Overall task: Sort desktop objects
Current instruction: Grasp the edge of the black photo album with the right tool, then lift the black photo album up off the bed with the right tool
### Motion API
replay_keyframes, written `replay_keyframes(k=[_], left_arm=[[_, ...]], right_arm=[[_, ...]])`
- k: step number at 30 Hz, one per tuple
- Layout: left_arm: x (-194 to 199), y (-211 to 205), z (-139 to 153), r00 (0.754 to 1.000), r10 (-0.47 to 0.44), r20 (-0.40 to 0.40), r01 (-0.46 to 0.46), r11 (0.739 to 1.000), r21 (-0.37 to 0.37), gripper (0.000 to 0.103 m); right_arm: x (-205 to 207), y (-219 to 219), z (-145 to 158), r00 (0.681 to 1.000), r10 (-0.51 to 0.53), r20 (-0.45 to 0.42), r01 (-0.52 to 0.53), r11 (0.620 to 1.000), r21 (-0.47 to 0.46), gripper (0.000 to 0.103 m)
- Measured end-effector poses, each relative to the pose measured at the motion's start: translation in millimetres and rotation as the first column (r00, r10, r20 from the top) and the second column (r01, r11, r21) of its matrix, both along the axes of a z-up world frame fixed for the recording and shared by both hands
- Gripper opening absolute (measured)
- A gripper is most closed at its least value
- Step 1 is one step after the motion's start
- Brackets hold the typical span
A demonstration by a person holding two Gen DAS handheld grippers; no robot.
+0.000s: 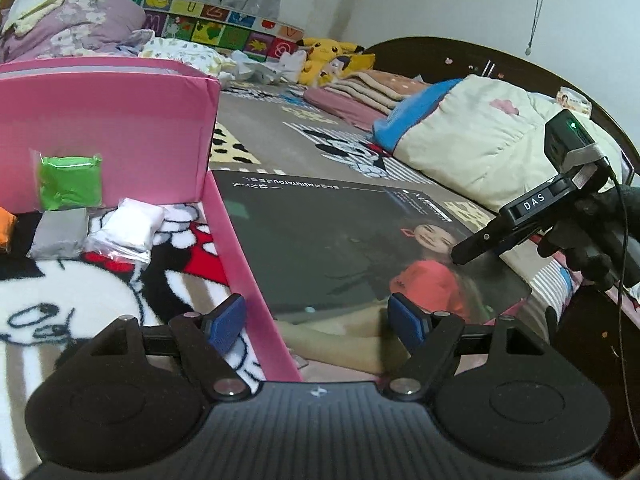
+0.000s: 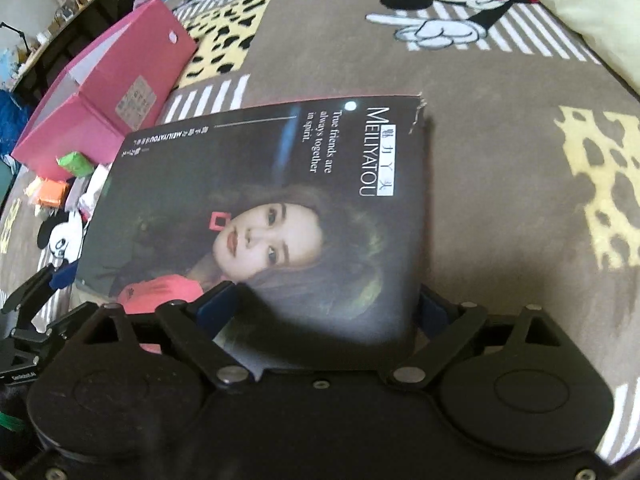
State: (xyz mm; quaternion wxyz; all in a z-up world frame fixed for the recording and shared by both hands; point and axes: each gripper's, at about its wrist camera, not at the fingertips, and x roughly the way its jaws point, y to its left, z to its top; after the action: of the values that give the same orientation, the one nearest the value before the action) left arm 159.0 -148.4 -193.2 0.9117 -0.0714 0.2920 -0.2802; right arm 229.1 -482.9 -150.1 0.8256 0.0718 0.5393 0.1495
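Note:
A dark magazine (image 2: 256,208) with a woman's face on its cover lies on the blanket; it also shows in the left wrist view (image 1: 340,248). My right gripper (image 2: 324,312) straddles its near edge with the jaws wide, not pinching it; it appears at the right of the left wrist view (image 1: 460,256). My left gripper (image 1: 316,320) is open and empty over the pink box's edge (image 1: 248,280). Inside the pink box (image 2: 92,92) lie green (image 1: 70,182), grey (image 1: 60,236) and white (image 1: 128,228) clay packets.
A Mickey-print blanket (image 2: 500,160) covers the bed. Folded quilts (image 1: 480,140), pillows and a Pikachu plush (image 1: 324,56) lie at the far side. A dark headboard (image 1: 440,56) stands behind them. An orange packet (image 2: 50,194) sits by the box.

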Motion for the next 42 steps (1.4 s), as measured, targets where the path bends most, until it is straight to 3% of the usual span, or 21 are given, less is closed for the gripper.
replay_keyframes(k=[7, 24, 36, 42], left_arm=[[-14, 10, 17, 1.000, 0.003, 0.016, -0.003, 1.000, -0.005, 0.078], [-60, 23, 75, 0.990, 0.029, 0.139, -0.033, 0.999, 0.026, 0.078], [-47, 92, 114, 0.963, 0.207, 0.171, -0.211, 0.977, 0.010, 0.078], [-30, 131, 129, 0.953, 0.241, 0.184, -0.252, 0.967, 0.038, 0.079]], right_arm=[[-16, 12, 18, 1.000, 0.024, -0.004, -0.024, 1.000, -0.011, 0.094], [-46, 34, 89, 0.983, 0.041, 0.177, -0.038, 0.999, -0.021, 0.094], [-25, 120, 130, 0.946, 0.132, 0.297, -0.123, 0.991, -0.048, 0.095], [-9, 164, 151, 0.933, 0.130, 0.336, -0.139, 0.990, 0.003, 0.095]])
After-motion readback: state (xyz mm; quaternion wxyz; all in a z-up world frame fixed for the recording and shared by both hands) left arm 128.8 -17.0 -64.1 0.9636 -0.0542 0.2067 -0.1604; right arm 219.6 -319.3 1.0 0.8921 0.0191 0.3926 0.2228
